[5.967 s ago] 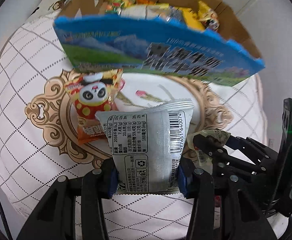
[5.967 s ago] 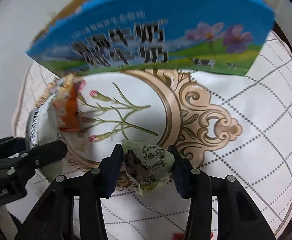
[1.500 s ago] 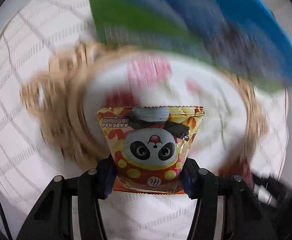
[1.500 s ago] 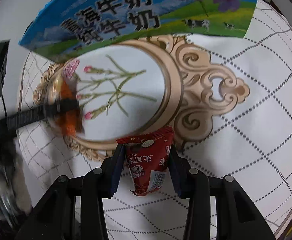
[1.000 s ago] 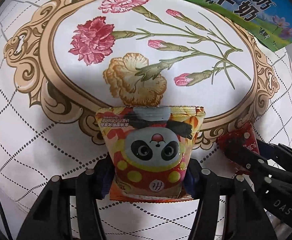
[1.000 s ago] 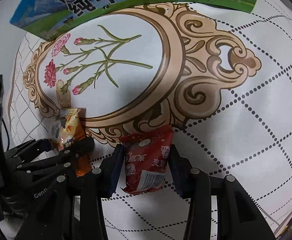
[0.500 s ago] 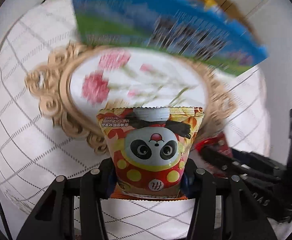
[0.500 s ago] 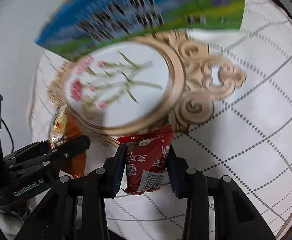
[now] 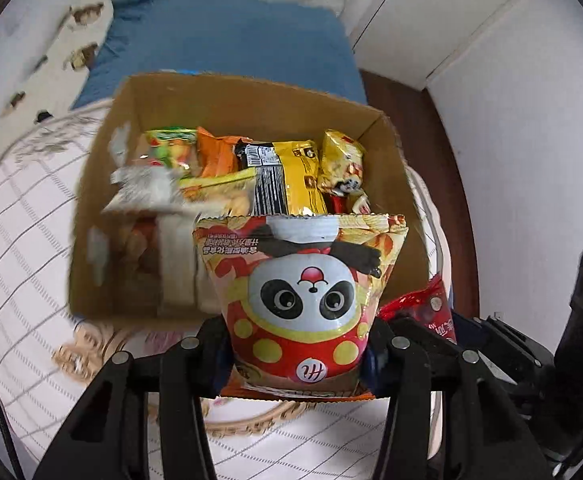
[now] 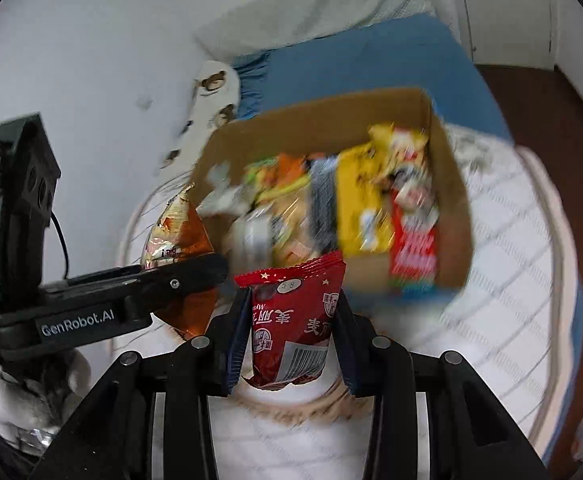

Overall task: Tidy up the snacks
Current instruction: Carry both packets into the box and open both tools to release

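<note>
My left gripper (image 9: 297,344) is shut on a panda snack bag (image 9: 301,300), held upright above the near edge of an open cardboard box (image 9: 103,184). My right gripper (image 10: 291,336) is shut on a small red snack packet (image 10: 293,320), held up in front of the same box (image 10: 457,184). The box holds several snack packets, among them a yellow bag (image 9: 291,176). The red packet (image 9: 427,304) shows at the right of the left wrist view. The left gripper (image 10: 131,292) with its orange bag (image 10: 179,240) shows at the left of the right wrist view.
The box stands on a round table with a white quilted cloth (image 9: 15,240) bearing a gold ornament print. A blue-covered bed (image 9: 227,44) lies behind it. White cabinet doors (image 9: 451,20) and a dark wood floor (image 9: 447,152) are at the right.
Both grippers have risen and tilted up with their packets. The views now look down into the open box instead of at its blue printed side and the cloth.
</note>
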Tool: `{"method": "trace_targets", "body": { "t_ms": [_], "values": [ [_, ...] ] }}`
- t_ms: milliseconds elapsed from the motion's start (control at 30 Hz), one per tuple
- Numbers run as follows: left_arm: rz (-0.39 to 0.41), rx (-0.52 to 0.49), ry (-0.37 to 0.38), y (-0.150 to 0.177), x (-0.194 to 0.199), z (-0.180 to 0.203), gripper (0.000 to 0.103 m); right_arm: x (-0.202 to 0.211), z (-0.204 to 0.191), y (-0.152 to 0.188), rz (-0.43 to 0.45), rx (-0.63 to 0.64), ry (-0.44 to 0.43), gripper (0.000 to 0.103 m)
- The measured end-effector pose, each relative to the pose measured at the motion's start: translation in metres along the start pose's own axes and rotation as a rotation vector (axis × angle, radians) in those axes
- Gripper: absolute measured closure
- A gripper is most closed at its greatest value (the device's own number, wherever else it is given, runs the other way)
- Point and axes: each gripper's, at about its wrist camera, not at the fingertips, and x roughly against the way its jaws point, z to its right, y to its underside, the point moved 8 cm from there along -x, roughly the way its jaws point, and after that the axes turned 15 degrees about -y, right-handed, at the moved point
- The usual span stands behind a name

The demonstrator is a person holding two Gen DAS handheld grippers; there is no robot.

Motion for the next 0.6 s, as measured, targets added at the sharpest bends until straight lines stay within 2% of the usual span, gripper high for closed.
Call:
{"method": "trace_targets", "body": {
  "t_ms": [100,233,333,400,433,500,533,600],
  "values": [
    [-0.117,-0.006,0.0,-0.029,-0.045,0.004,0.056,-0.019,0.029,-0.026,-0.04,-0.012,0.052,0.062],
    [-0.188,-0.024,-0.053,-0.047,-0.089,0.007,0.056,-0.051,0.058,-0.039,-0.1,-0.032,0.091,0.062],
    [-0.239,-0.06,-0.088,-0.049,-0.111,0.01,0.056,-0.071,0.074,-0.037,-0.153,-0.062,0.096,0.061],
    [-0.278,-0.051,-0.085,-0.049,-0.126,0.009,0.053,-0.082,0.088,-0.033,-0.184,-0.115,0.112,0.048],
    [-0.277,-0.047,-0.085,-0.051,-0.131,0.008,0.049,-0.084,0.092,-0.033,-0.188,-0.123,0.119,0.028],
    [-0.252,-0.042,-0.09,-0.055,-0.133,0.006,0.024,-0.087,0.097,-0.033,-0.192,-0.116,0.141,0.016],
    [-0.243,-0.036,-0.089,-0.056,-0.132,0.005,0.022,-0.087,0.099,-0.033,-0.2,-0.11,0.166,0.005],
    [-0.226,-0.035,-0.089,-0.056,-0.129,0.003,0.017,-0.087,0.099,-0.031,-0.204,-0.105,0.179,0.004]
  ]
}}
